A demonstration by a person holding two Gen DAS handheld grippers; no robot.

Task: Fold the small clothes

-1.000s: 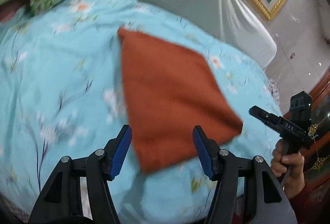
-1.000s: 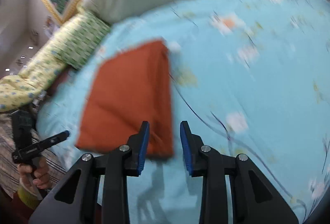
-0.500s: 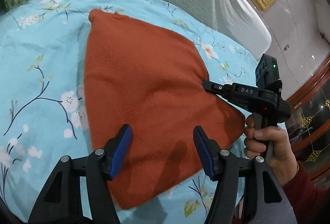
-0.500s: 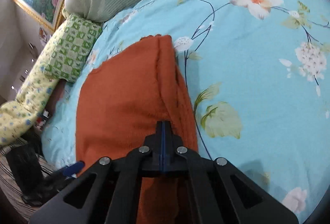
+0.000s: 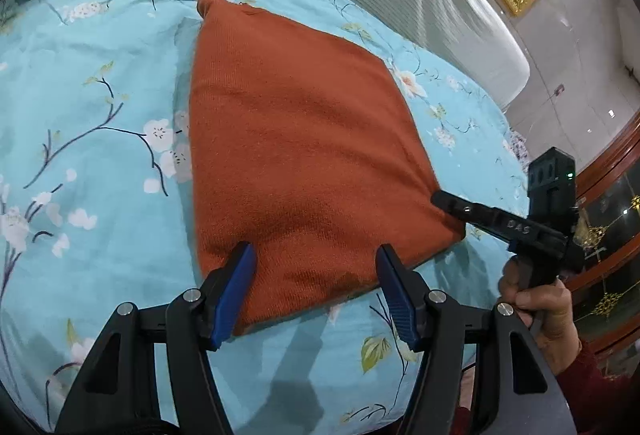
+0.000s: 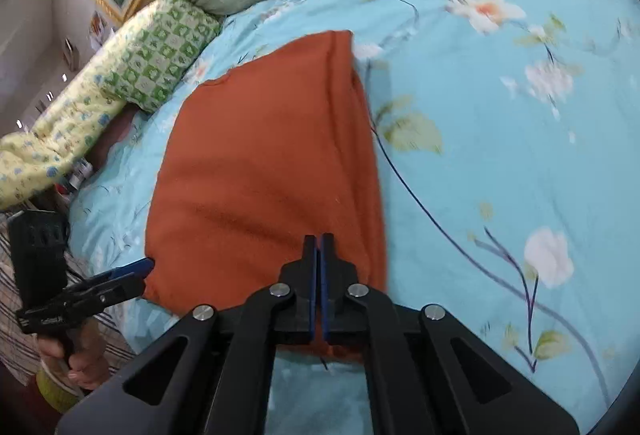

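Orange cloth [image 5: 304, 155] lies folded on floral bed [image 5: 88, 107]. Left tongs [image 5: 316, 277] gape wide, straddling near edge, gripping nothing. Right tongs [image 6: 319, 255] closed tight at near right corner; pinch on fabric unclear, probably for next fold.

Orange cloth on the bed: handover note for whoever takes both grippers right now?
Left gripper: open, jaws straddling the near edge of the orange cloth, not pinching it.
Right gripper: shut, tips at the cloth's near right corner; whether fabric is pinched cannot be told.
Cloth: lies folded into a thick rectangle on the floral blue bedsheet, layers showing along its right edge; green checked pillow beyond it.
Done: earlier folds, judging by the stacked layers.
Left: probably close the left gripper on the near edge, then lift both corners for the next fold.
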